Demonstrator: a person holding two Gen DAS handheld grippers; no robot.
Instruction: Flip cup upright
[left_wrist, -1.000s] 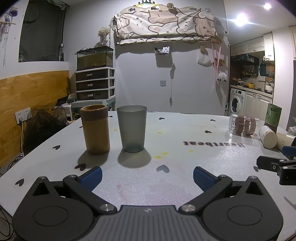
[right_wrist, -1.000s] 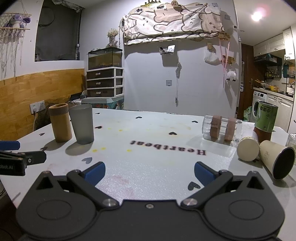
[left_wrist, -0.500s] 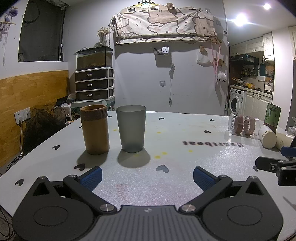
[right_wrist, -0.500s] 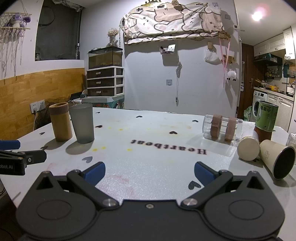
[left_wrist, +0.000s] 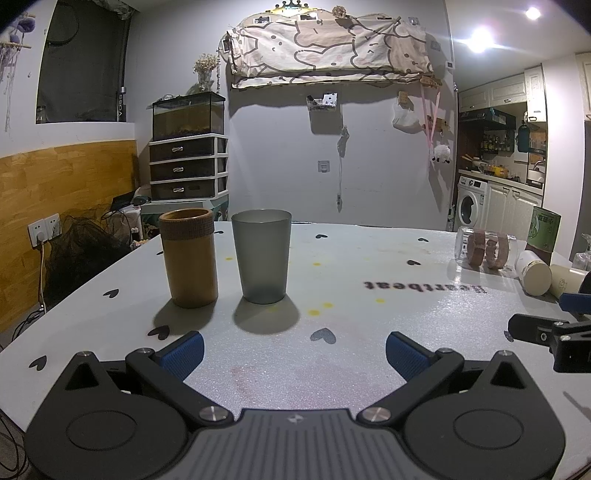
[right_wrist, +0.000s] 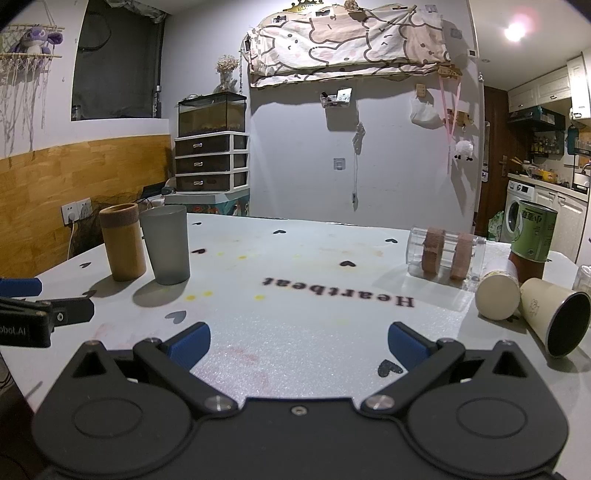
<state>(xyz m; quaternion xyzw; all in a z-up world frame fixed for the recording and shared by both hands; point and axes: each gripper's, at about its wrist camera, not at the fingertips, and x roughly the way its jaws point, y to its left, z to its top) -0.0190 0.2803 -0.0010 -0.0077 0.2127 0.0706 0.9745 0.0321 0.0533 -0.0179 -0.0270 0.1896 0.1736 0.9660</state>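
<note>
Table (right_wrist: 295, 332): white, grainy foam-like matt skin. Far left: wood-look cup (right_wrist: 123, 242) with rough woven band, frosted matt grey plastic cup (right_wrist: 166, 245). Right: clear glossy jar (right_wrist: 445, 256), cream paper-look cups (right_wrist: 550, 317), green tin (right_wrist: 533, 230) with a sheen. Claw pads (right_wrist: 188, 341): ribbed blue, on matt black plastic.

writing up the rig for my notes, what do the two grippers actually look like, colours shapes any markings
Both look alike: a matte black body with two round discs, angular black linkage arms with silver screws, and two fingers tipped with ribbed blue pads. The left gripper has a ribbed grey centre plate with a small logo. The right gripper has a plain black centre. White lettering ending "obot.AI" marks the left one's side in the right view.
</note>
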